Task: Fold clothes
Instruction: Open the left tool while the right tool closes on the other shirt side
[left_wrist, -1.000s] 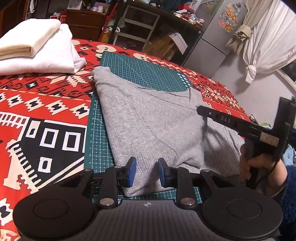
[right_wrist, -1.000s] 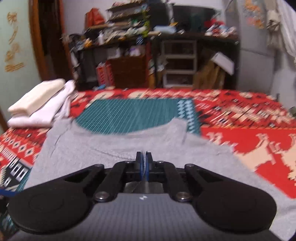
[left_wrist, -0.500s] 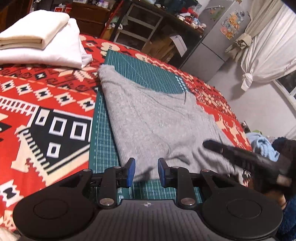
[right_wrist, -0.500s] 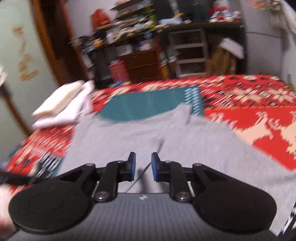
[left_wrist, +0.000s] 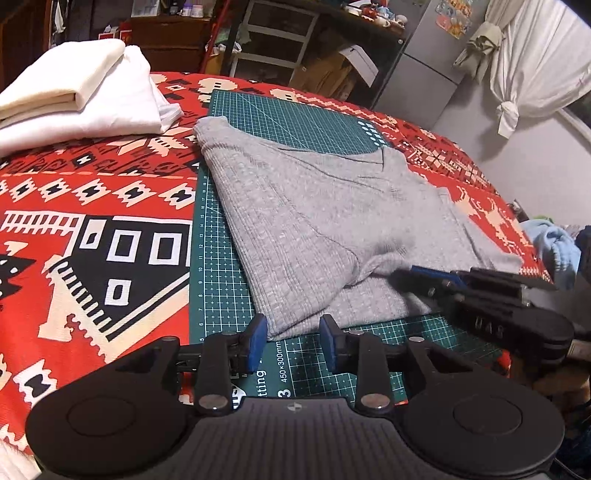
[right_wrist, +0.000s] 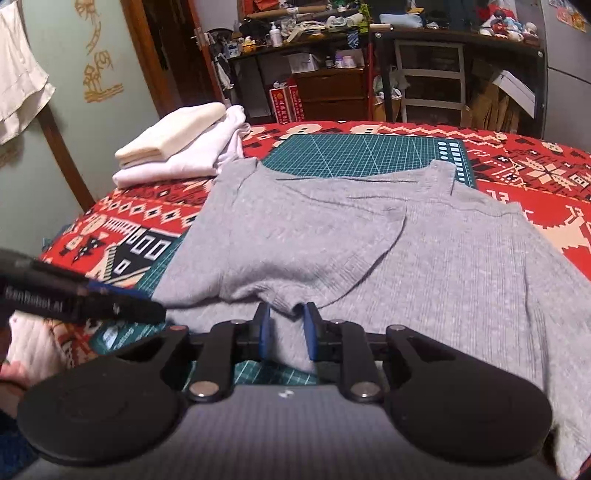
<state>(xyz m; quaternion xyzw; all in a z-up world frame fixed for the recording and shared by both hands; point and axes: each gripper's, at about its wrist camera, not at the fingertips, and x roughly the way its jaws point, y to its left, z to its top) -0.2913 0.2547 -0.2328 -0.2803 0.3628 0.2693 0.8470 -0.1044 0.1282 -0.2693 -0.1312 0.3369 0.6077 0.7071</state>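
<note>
1. Step in hand: a grey ribbed garment (left_wrist: 332, 221) lies flat and partly folded, its near left part on a green cutting mat (left_wrist: 295, 122) and its right side spilling onto the red patterned bedspread (left_wrist: 92, 192). Both grippers stand at its near hem, so the step appears to be taking hold of the lower edge for the next fold.
2. Left gripper (left_wrist: 290, 341): the jaws are opening. The hem's near left corner lies just ahead of and between the blue pads (left_wrist: 256, 341), which do not press on it; nothing is gripped.
3. Right gripper (right_wrist: 286, 328): the jaws are closing around a small raised pucker of grey fabric that sits between the pads (right_wrist: 264, 328). A narrow gap shows on each side, so the pinch seems not yet complete.
4. Next move, as a judgement: both grippers need a firm pinch on the hem, then a level lift carrying it toward the neckline at the far end, keeping the edge straight.
5. Surroundings: a stack of folded white and cream cloth (left_wrist: 74, 96) rests on the bedspread, well apart to the far left.
</note>
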